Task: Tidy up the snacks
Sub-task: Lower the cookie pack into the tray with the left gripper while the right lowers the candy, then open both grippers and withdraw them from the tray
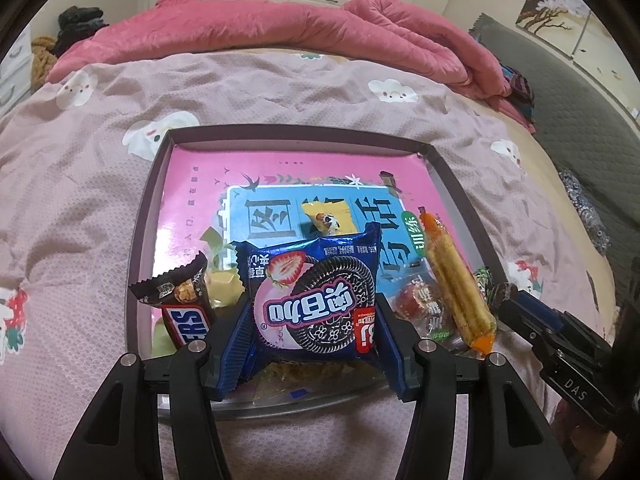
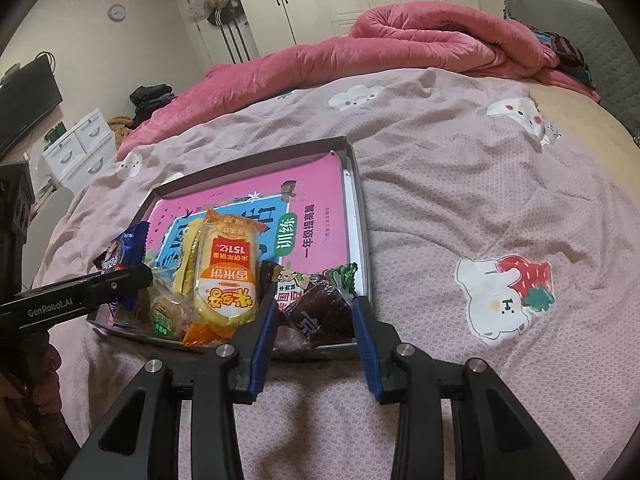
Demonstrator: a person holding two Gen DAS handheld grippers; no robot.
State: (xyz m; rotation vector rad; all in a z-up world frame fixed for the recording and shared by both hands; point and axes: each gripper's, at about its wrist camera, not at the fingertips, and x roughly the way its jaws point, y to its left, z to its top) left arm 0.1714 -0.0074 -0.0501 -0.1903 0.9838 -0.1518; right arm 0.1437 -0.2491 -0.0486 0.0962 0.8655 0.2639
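A blue strawberry sandwich-cookie packet (image 1: 316,300) sits between the blue pads of my left gripper (image 1: 312,316), which is shut on it over the near end of the dark-rimmed tray (image 1: 304,133). My right gripper (image 2: 314,312) is shut on a dark brown snack packet (image 2: 320,308) at the tray's (image 2: 362,216) near right corner. Each gripper shows in the other's view: the left gripper (image 2: 138,276) with the cookie packet (image 2: 128,250), and the right gripper (image 1: 508,300). A yellow rice-cracker roll (image 2: 226,276) (image 1: 456,280) lies between them.
A pink book (image 1: 280,172) lines the tray. A Snickers bar (image 1: 186,306), a small yellow packet (image 1: 328,216) and a red candy (image 1: 412,300) lie on it. The tray rests on a pink bedsheet (image 2: 500,200). A rumpled pink quilt (image 1: 320,24) lies at the far side.
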